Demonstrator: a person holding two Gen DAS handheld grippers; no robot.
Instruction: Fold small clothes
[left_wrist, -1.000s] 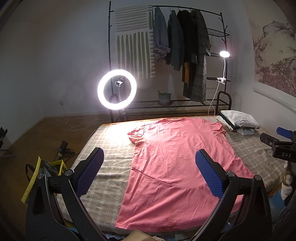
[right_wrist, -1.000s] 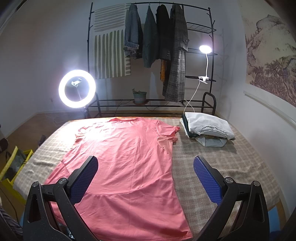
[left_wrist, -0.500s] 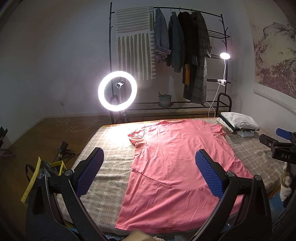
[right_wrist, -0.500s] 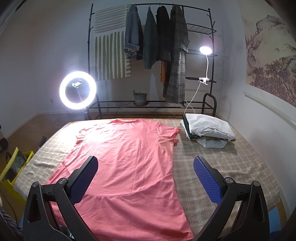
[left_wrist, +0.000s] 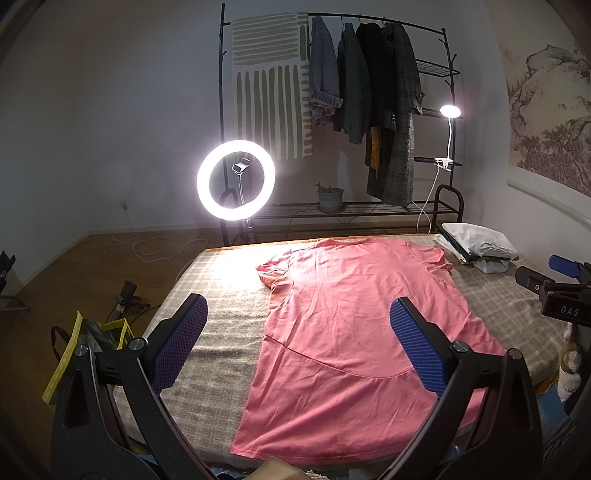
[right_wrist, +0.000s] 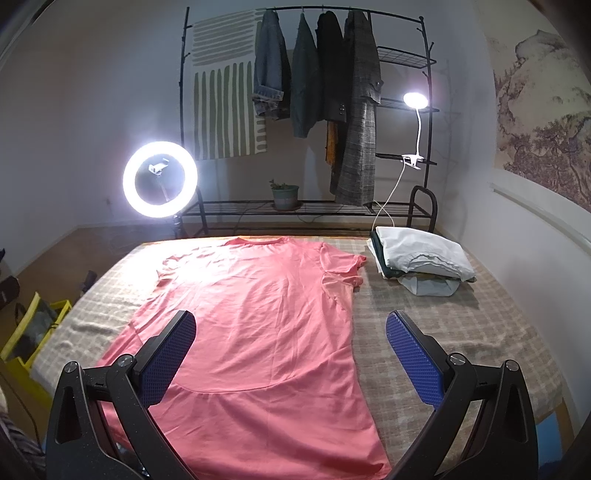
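1. The pink tee (left_wrist: 343, 317) lies flat in the middle of the bed (left_wrist: 221, 295), collar at the far end, hem at the near edge. It's thin, soft jersey with light wrinkles and short sleeves, and a curved seam runs across the lower part.
2. Progress-wise I'd say nothing's folded on it yet. Sleeves are out, the body's fully spread, so every fold is left to do.
3. The left gripper (left_wrist: 299, 347) hovers over the near left part of the tee, jaws wide apart, holding nothing. Its blue pads (left_wrist: 181, 343) have a grippy waffle texture.
4. The right gripper (right_wrist: 291, 354) is the same deal: spread wide and empty, above the tee's right edge.
5. A pile (right_wrist: 421, 258) of folded clothes sits at the far right corner of the bed, white one on top. Looks like finished pieces to me.
6. The bed cover is a coarse beige plaid weave.
7. Past the bed there's a ring light (left_wrist: 236, 180) at far left.
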